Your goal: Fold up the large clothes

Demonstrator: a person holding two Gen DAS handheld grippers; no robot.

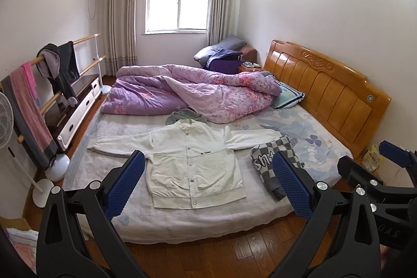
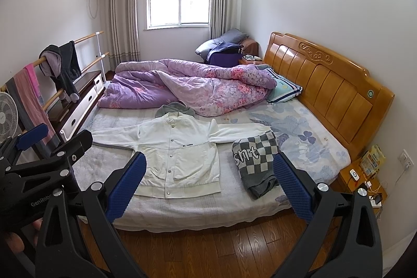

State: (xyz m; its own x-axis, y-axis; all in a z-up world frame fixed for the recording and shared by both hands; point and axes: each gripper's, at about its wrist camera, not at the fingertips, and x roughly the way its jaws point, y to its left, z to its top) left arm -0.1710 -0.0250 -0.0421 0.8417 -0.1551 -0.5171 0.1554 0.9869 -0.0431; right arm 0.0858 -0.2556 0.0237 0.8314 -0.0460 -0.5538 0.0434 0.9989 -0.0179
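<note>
A white button-front jacket (image 1: 192, 168) (image 2: 179, 158) lies flat and front up on the bed, with both sleeves spread out sideways. My left gripper (image 1: 208, 156) (image 2: 67, 132) is open and hangs above the floor in front of the bed, holding nothing. My right gripper (image 2: 210, 157) (image 1: 362, 153) is open too, beside the left one and just as far back from the jacket. A folded grey-and-white checked sweater (image 1: 276, 160) (image 2: 255, 160) rests to the right of the jacket, over its right sleeve end. A grey hooded garment (image 1: 186, 115) (image 2: 177, 107) peeks out behind the collar.
A crumpled purple quilt (image 1: 187, 90) covers the far half of the mattress (image 1: 208, 223), with a pillow (image 1: 288, 95) by the wooden headboard (image 1: 325, 85). A clothes rack (image 1: 52, 74) and fan (image 1: 4, 119) stand at the left. A cluttered nightstand (image 2: 362, 181) stands at the right. Wooden floor lies below.
</note>
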